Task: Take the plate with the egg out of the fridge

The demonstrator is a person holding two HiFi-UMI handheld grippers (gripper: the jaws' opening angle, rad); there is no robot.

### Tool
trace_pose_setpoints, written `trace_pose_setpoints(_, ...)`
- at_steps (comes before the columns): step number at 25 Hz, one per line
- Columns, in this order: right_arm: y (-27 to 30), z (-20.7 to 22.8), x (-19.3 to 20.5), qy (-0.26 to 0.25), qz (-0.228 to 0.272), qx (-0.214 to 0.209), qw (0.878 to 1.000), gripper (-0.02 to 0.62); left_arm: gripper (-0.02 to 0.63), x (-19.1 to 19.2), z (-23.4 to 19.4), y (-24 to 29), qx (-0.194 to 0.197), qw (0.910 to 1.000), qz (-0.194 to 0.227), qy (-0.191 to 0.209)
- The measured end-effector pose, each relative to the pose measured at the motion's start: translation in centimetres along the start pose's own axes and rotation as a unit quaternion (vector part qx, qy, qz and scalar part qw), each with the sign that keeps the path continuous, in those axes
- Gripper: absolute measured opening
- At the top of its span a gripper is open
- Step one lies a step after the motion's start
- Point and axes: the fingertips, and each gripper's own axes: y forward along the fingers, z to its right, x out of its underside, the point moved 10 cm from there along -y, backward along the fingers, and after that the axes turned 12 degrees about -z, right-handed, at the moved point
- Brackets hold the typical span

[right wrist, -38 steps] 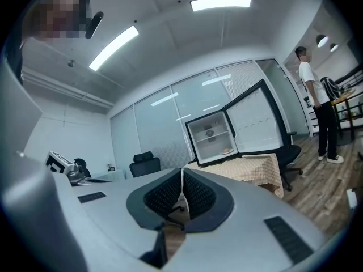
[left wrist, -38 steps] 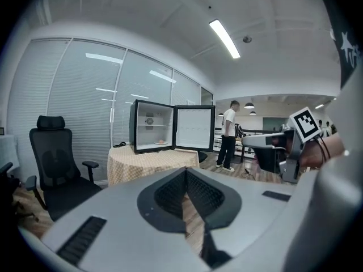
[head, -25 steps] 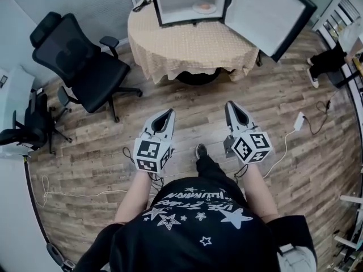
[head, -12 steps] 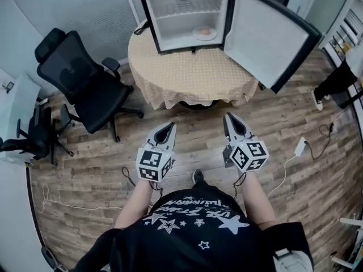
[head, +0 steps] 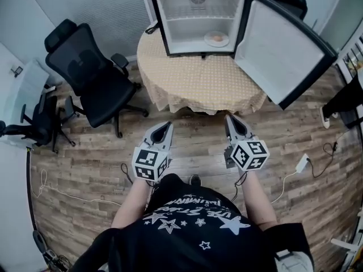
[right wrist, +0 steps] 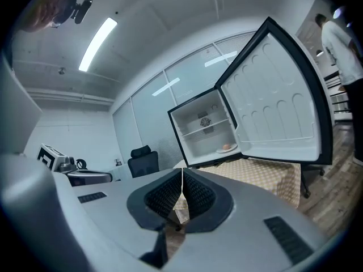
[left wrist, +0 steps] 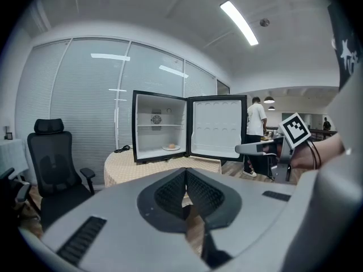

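Pointing ahead above the wood floor, the left gripper [head: 164,127] and right gripper [head: 231,120] hang side by side in the head view. Only the gripper views show their fingers [left wrist: 169,194] pressed together, holding nothing. Beyond them, the round worktop [head: 198,81] carries the open fridge [head: 161,21], its door [head: 283,50] swung right. The plate with the egg [head: 216,38] lies flat on the fridge floor, right of centre. The egg's long axis is too small to read.

Round table [head: 198,86]: patterned beige cloth, open mini fridge [head: 190,33] on top.
Fridge bottom: plate [head: 209,41] with an egg [head: 218,37].
Wood floor [head: 79,163]: black office chairs [head: 91,75].
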Motion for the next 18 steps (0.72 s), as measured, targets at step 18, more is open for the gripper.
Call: trace_pose_setpoints(18, 7.8, 1.5, -2.0, 0.02, -0.01, 0.038, 0.999, 0.028, 0.008, -2.8, -7.6, 7.4, 0.028, 0.9994, 0.017, 0.006)
